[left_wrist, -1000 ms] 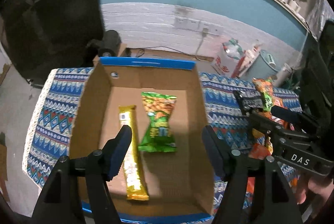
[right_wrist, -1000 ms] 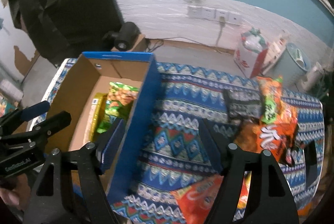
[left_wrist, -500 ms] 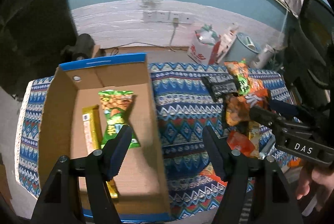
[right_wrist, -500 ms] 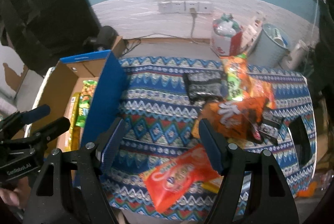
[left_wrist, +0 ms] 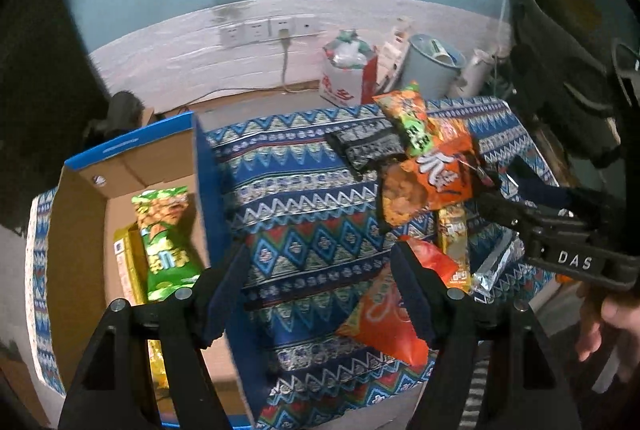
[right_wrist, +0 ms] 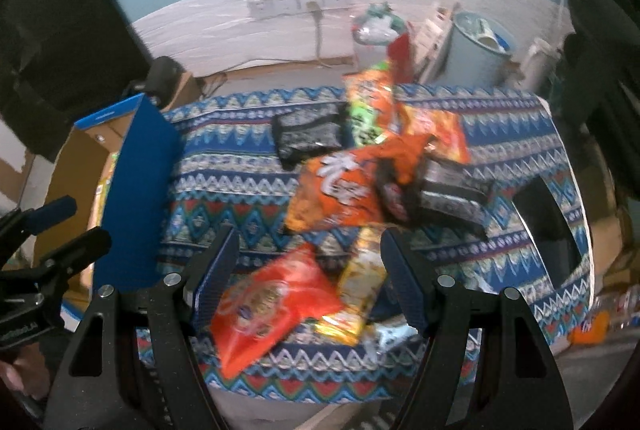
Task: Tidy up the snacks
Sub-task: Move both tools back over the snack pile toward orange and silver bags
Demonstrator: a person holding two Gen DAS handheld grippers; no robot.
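Observation:
A cardboard box [left_wrist: 80, 230] with blue rims sits at the table's left; it holds a green snack bag [left_wrist: 164, 238] and a yellow bar [left_wrist: 128, 270]. A pile of snacks lies on the right: a red-orange bag [right_wrist: 268, 306], a yellow packet [right_wrist: 360, 282], a large orange bag [right_wrist: 344, 189], black packets [right_wrist: 308, 137] and a green-orange bag [right_wrist: 366, 109]. My left gripper [left_wrist: 320, 278] is open and empty over the cloth beside the box. My right gripper [right_wrist: 308, 270] is open and empty above the red-orange bag and yellow packet.
The table has a blue patterned cloth [left_wrist: 304, 189]. Behind it are a wall with sockets [left_wrist: 268, 29], a white-red bag [left_wrist: 348, 73] and a pale bin [left_wrist: 432, 69]. A dark chair [left_wrist: 568, 29] stands at the right. A black opening [right_wrist: 548, 222] shows at the cloth's right edge.
Both grippers have swung right, from over the box toward the snack pile. Both stay open and empty. The box contents have not moved.

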